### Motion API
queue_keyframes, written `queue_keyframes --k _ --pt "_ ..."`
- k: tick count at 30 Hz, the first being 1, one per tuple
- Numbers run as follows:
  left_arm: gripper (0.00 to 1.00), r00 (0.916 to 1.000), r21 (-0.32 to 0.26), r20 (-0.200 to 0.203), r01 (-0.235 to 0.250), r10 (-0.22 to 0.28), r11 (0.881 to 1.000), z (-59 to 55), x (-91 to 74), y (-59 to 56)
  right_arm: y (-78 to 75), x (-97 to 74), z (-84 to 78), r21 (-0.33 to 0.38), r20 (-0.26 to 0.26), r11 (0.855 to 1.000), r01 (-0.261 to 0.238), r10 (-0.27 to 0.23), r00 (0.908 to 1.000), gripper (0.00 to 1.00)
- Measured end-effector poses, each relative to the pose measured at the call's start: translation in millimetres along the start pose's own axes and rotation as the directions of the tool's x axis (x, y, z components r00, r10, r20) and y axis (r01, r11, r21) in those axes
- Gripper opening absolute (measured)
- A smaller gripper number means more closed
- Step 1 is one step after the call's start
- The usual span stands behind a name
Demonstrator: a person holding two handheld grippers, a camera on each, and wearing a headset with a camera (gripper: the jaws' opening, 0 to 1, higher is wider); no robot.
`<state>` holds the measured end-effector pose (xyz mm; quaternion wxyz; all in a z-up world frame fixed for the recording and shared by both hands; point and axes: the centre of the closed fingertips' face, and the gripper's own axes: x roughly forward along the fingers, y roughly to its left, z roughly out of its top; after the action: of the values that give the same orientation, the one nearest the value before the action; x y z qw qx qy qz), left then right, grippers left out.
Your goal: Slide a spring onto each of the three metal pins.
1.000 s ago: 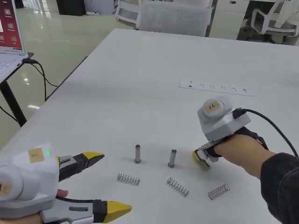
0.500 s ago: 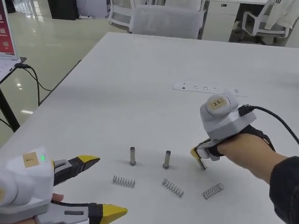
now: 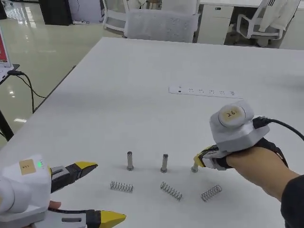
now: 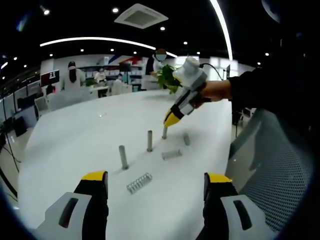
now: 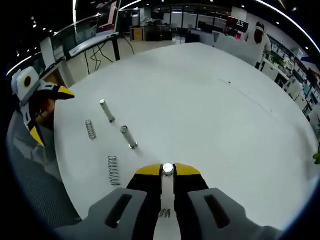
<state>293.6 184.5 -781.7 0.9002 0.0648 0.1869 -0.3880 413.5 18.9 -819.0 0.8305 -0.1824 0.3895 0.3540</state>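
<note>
While the table (image 3: 142, 85) carries everything, the left gripper (image 3: 107, 191) hovers at its near edge, fingers wide apart. The right gripper (image 5: 168, 171) has its fingers closed on one pin (image 3: 194, 168), upright beside two free pins (image 3: 129, 160) (image 3: 164, 163). Three springs (image 3: 121, 186) (image 3: 171, 191) (image 3: 211, 193) lie flat just in front.

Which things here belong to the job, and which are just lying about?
For the job: two standing pins, third pin gripped by the right gripper, three springs, open left gripper.
Just lying about: power strip, office chairs.
</note>
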Motion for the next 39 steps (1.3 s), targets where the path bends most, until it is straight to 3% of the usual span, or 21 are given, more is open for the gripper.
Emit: queue_keyframes --k 19,39 --pt "0.75 1.0000 0.000 0.001 0.002 -0.002 1.000 0.7 -0.7 -1.4 -1.1 -4.7 -2.6 -0.006 -0.010 1.000 0.013 -0.013 0.9999 0.05" --pt "0.75 1.0000 0.005 0.001 0.002 -0.002 1.000 0.9 -0.7 -0.8 -0.7 -14.5 -0.5 -0.030 0.047 1.000 0.002 -0.001 0.9989 0.22"
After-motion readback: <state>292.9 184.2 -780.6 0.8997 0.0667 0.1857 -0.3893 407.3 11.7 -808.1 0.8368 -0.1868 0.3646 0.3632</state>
